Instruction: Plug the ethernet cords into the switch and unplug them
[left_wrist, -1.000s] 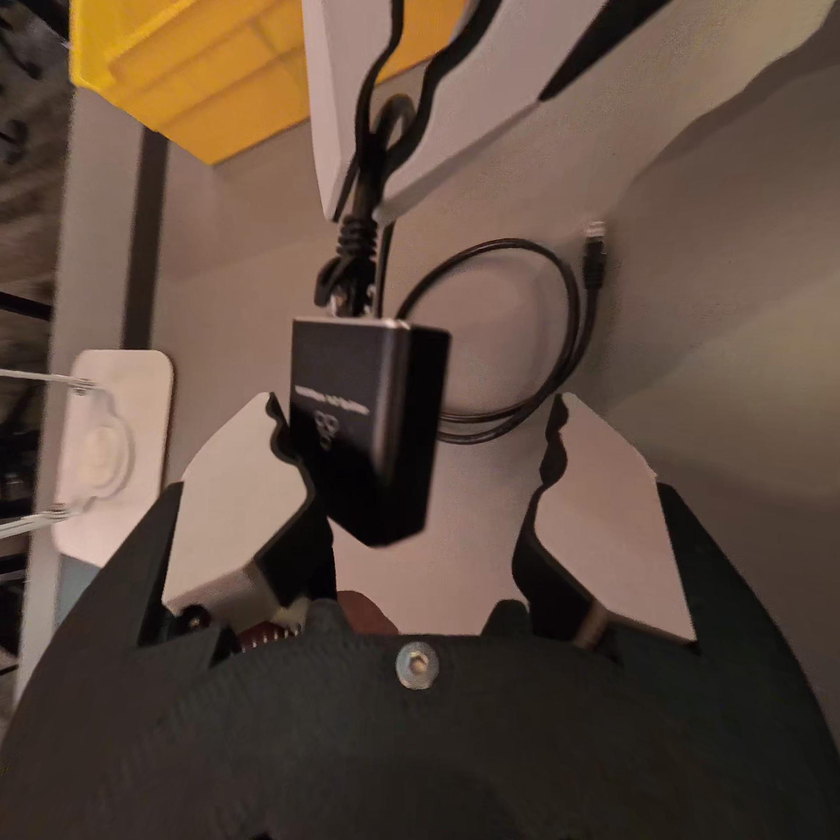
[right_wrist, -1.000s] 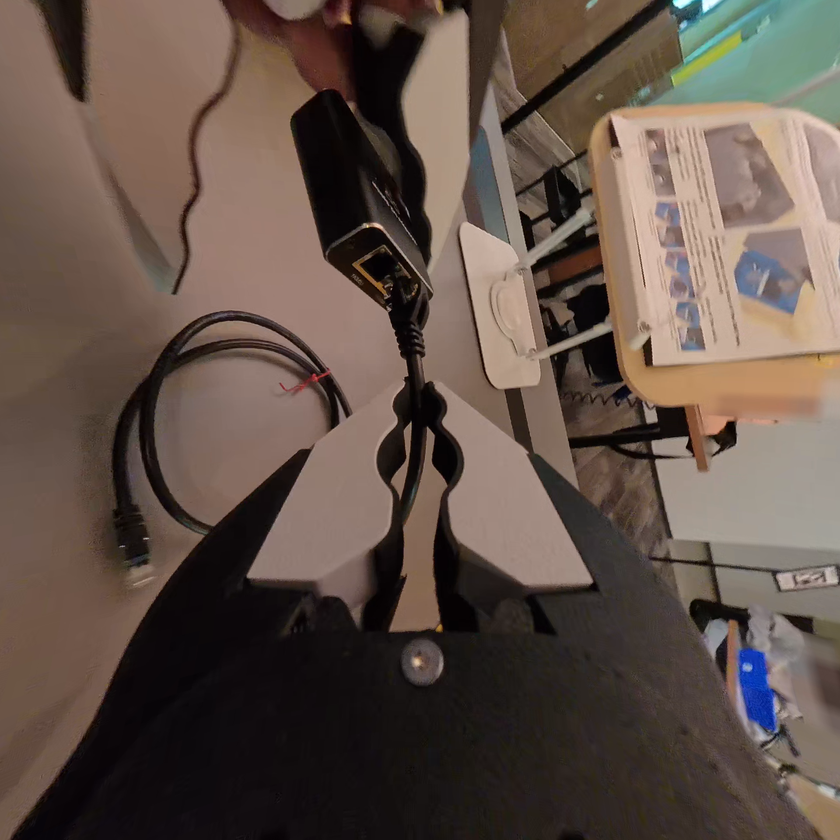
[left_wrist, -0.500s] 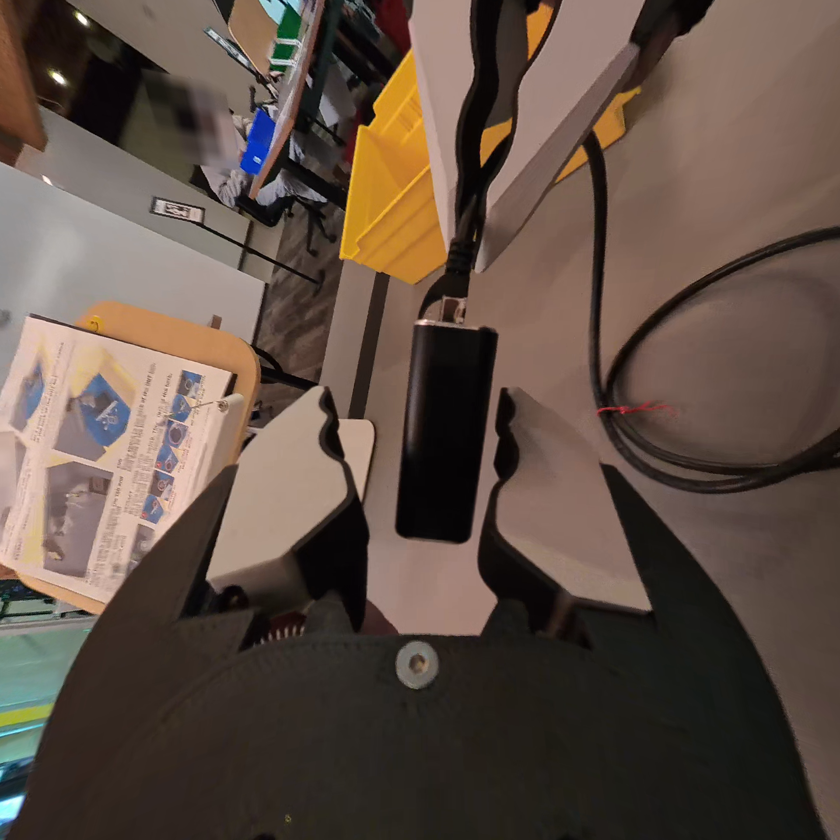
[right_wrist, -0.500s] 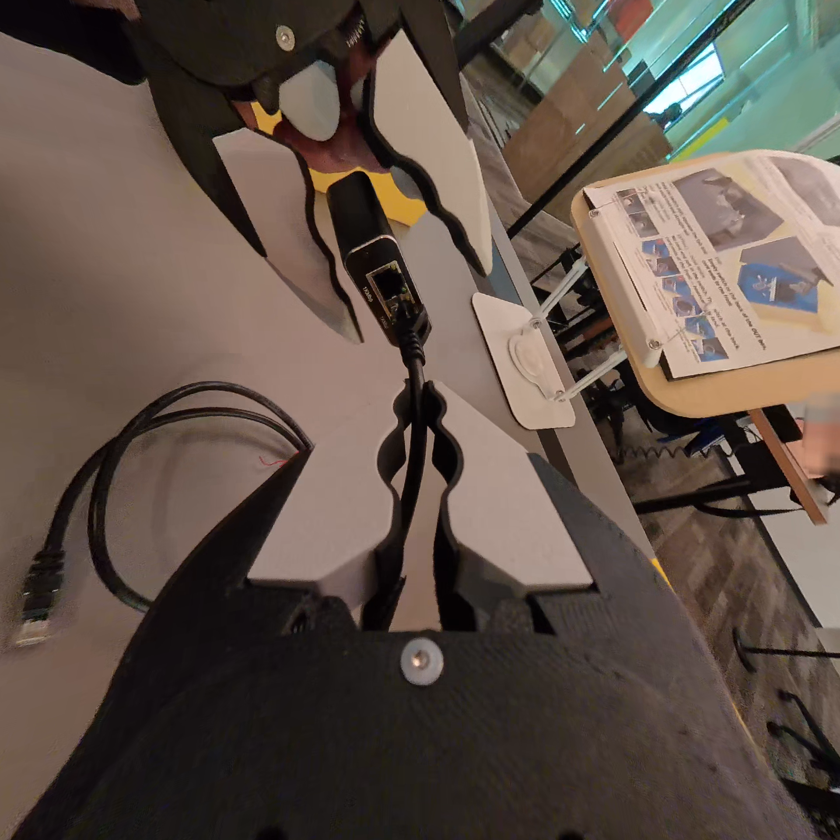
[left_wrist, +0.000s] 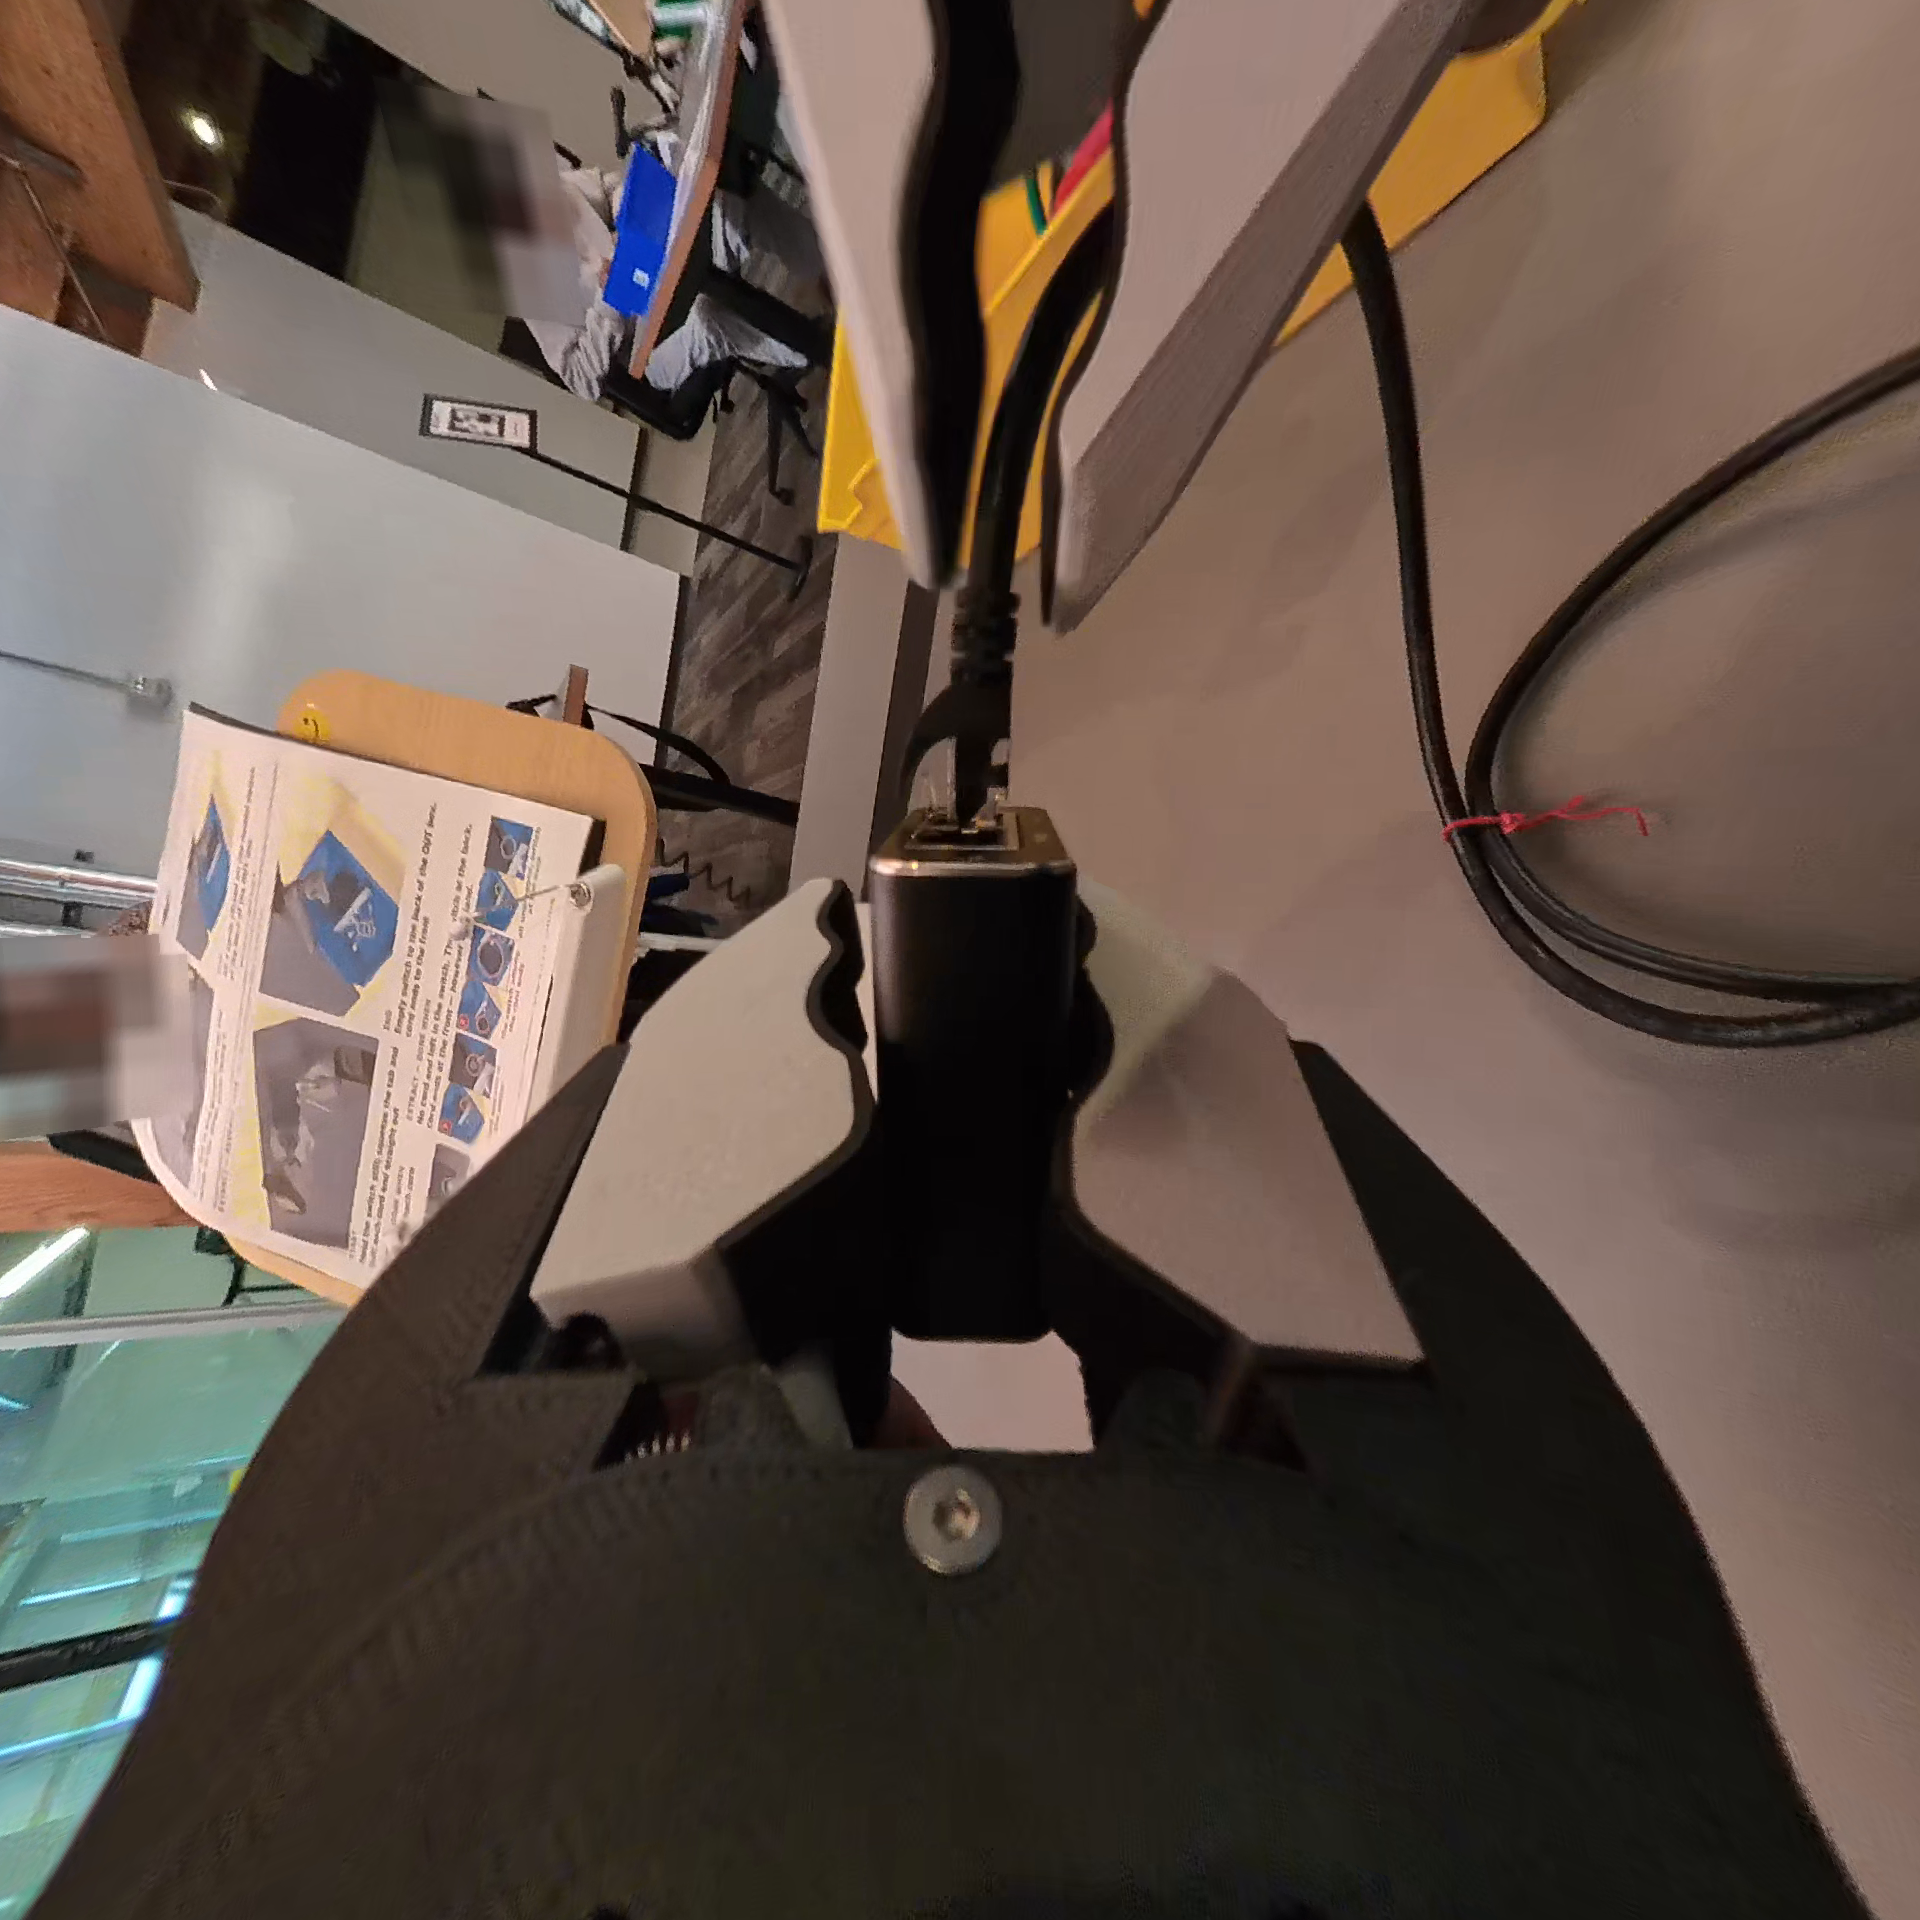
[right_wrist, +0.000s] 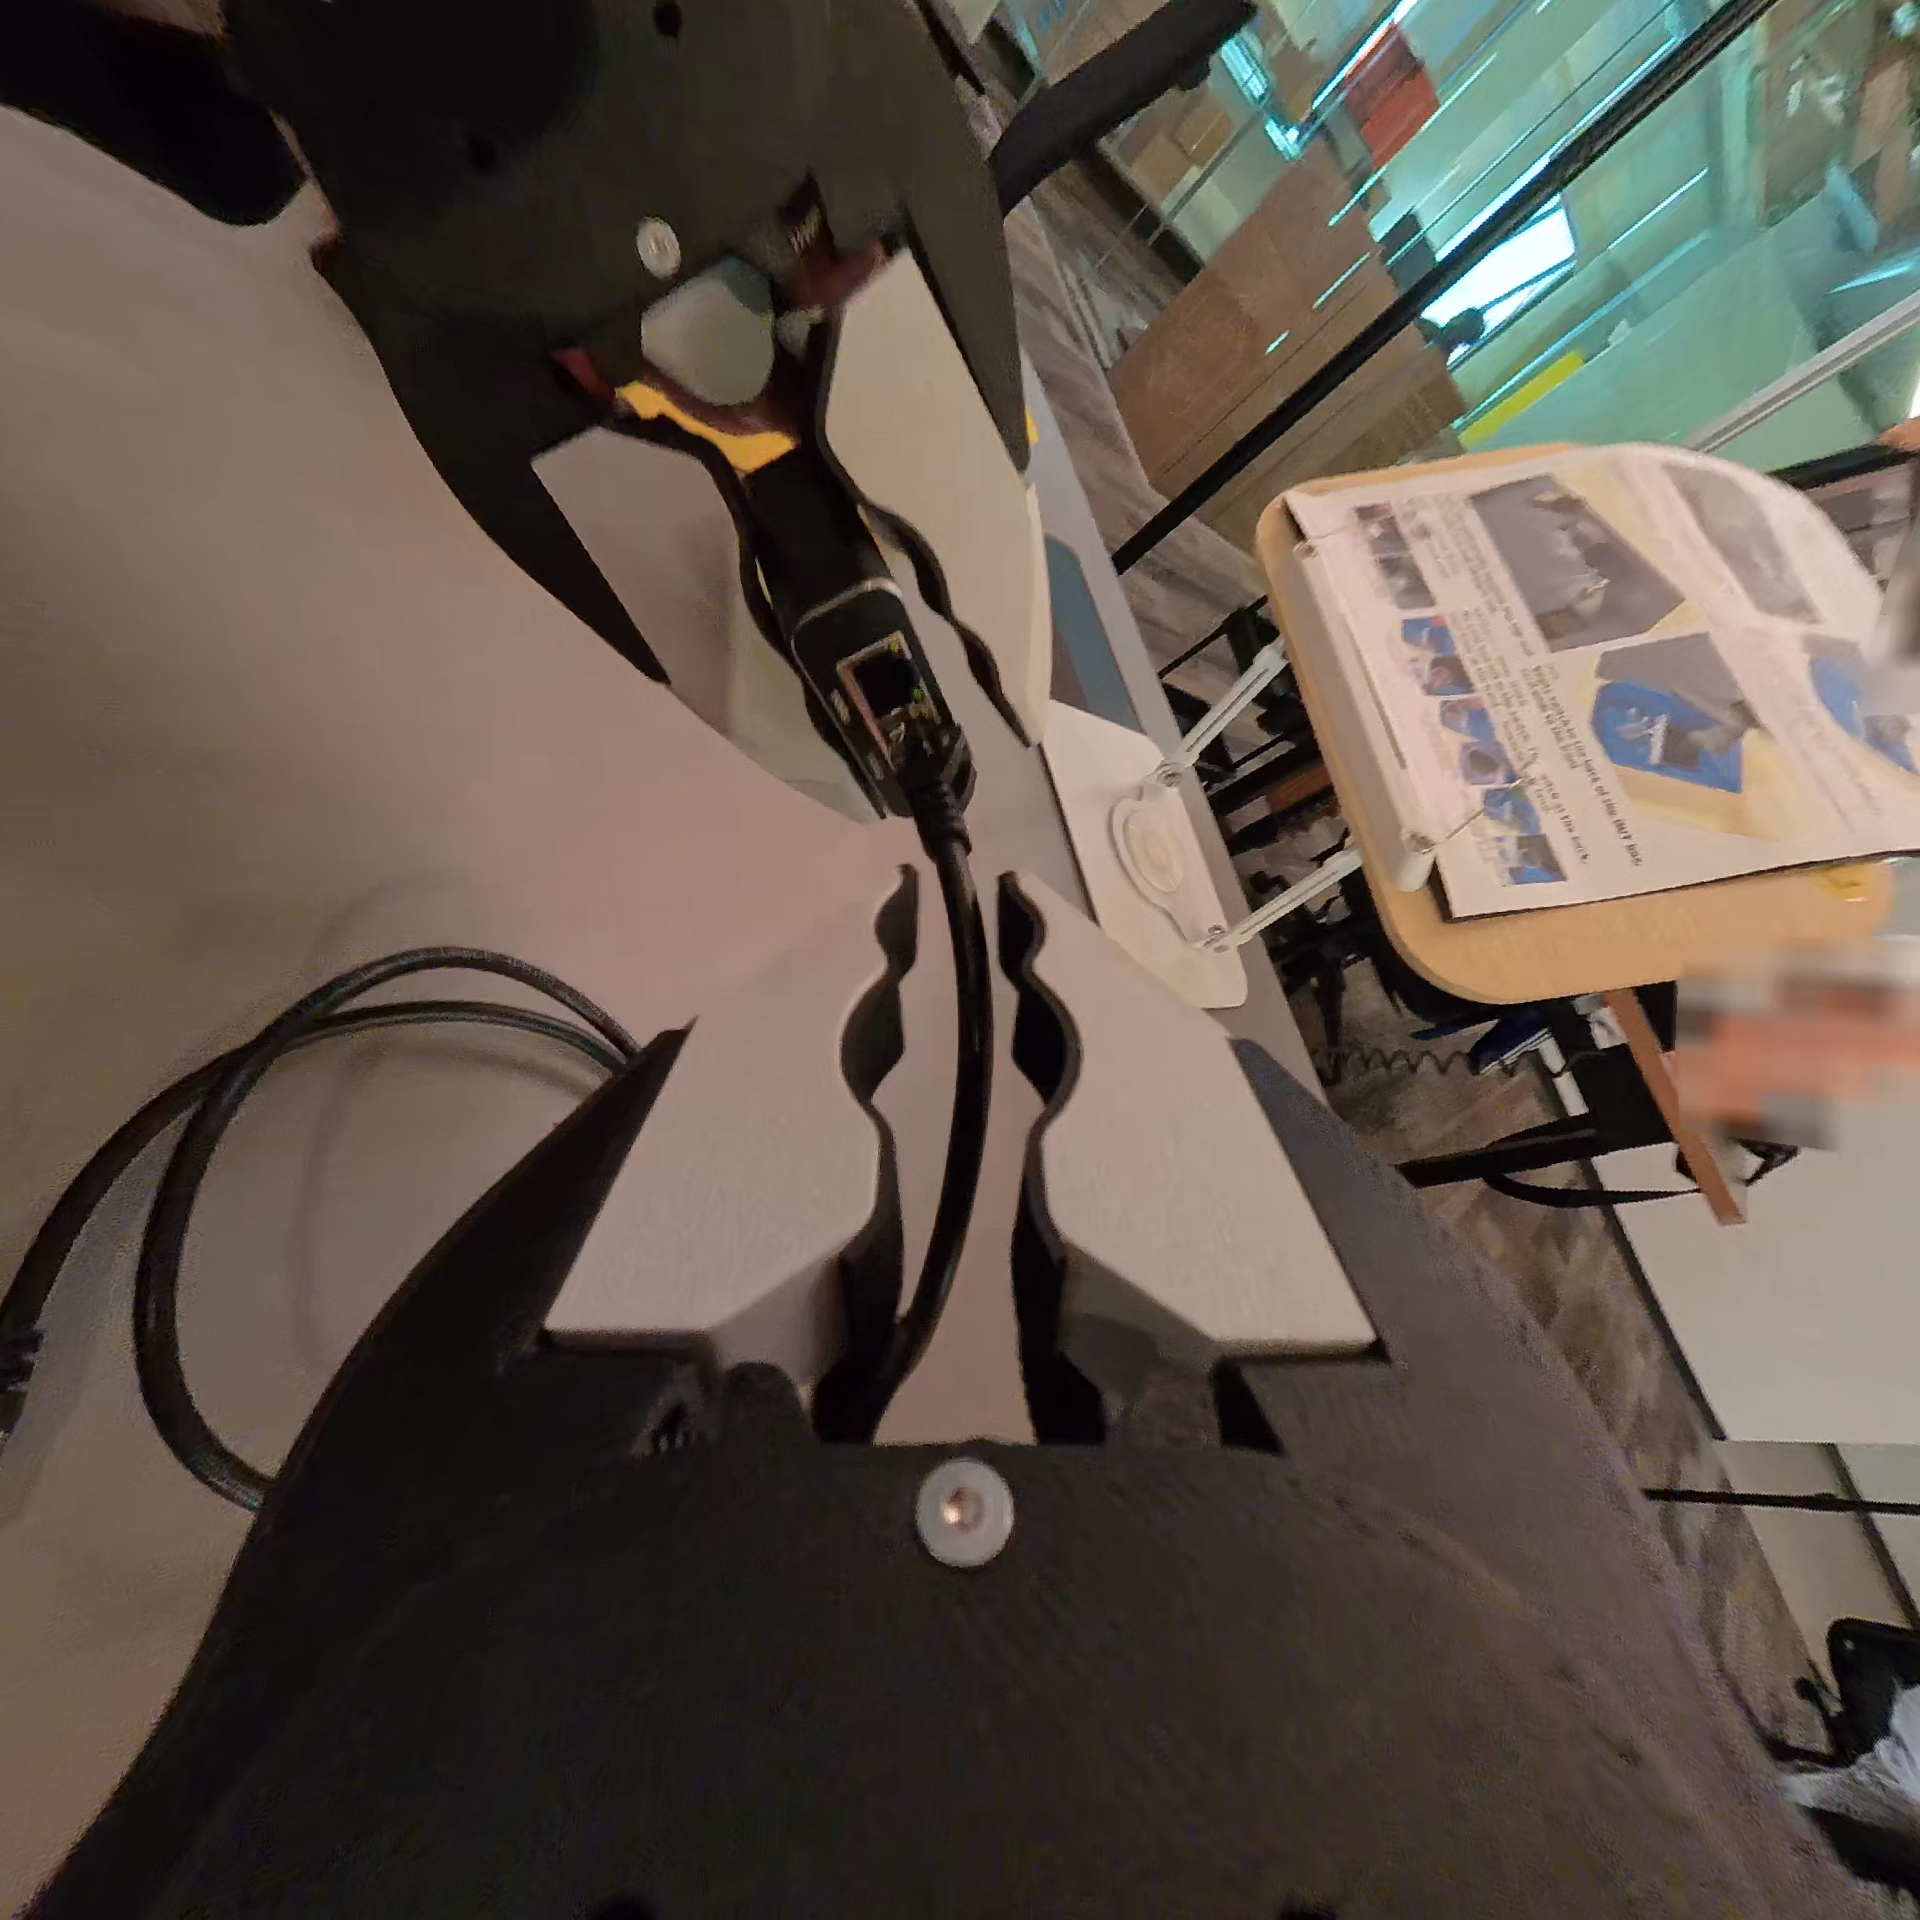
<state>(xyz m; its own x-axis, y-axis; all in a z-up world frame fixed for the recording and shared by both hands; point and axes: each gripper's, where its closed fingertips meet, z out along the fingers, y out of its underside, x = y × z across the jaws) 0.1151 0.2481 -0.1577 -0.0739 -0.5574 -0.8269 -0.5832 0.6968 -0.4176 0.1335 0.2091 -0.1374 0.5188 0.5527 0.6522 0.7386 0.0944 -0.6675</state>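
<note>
Two grippers, left fingers (left_wrist: 748, 1060) clamped on switch (left_wrist: 971, 1049), right fingers (right_wrist: 1174, 1132) pinching its plugged cord (right_wrist: 961, 1039)

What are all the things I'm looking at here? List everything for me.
switch: one, black, clamped in the left gripper above the table
plugged ethernet cord: one, black, from the switch's port back between the right gripper's fingers
coiled cord: one, black with red tie, lying on the table
table: one, grey
bin: one, yellow, far table edge
instruction sheet: one, on a tan board beside the table
left gripper: shut on the switch
right gripper: shut on the cord
</note>
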